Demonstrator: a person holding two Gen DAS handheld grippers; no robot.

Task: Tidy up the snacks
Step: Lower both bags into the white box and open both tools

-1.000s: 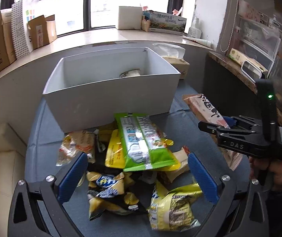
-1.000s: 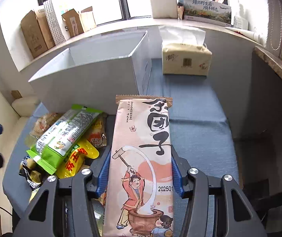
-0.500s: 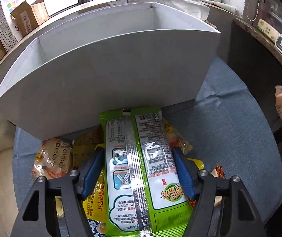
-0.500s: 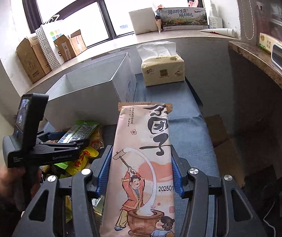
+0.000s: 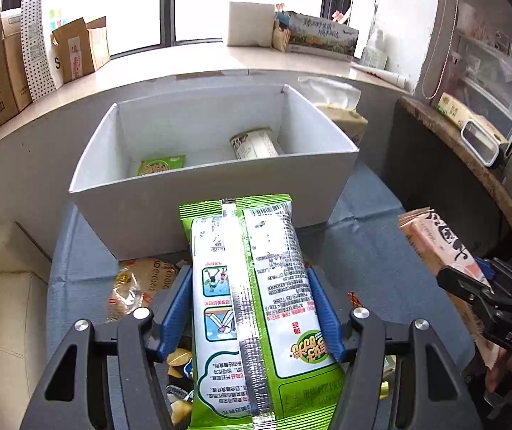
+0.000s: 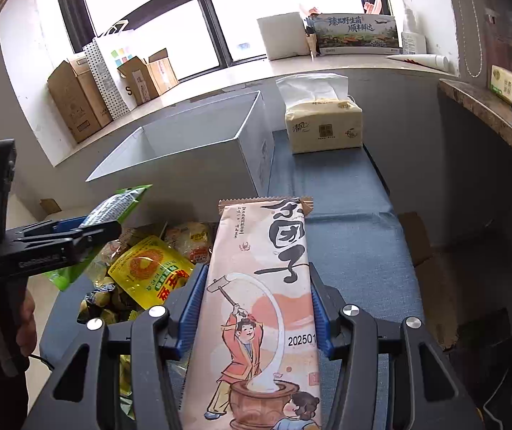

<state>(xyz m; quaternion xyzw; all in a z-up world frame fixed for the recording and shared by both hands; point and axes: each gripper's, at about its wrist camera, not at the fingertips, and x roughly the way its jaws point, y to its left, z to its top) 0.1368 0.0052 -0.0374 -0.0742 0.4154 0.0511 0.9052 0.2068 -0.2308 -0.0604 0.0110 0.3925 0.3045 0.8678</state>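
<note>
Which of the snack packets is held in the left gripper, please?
The green packet, clamped in the left gripper; the pink one is in the right gripper.

I see a long green snack pack (image 5: 256, 308), back seam up, raised lengthwise before the white box (image 5: 213, 211), which holds a small green packet (image 5: 161, 165) and a pale wrapped roll (image 5: 254, 143). A pink illustrated pack (image 6: 266, 308) is also lifted. Loose snacks (image 6: 148, 268) lie heaped on the blue cloth.
</note>
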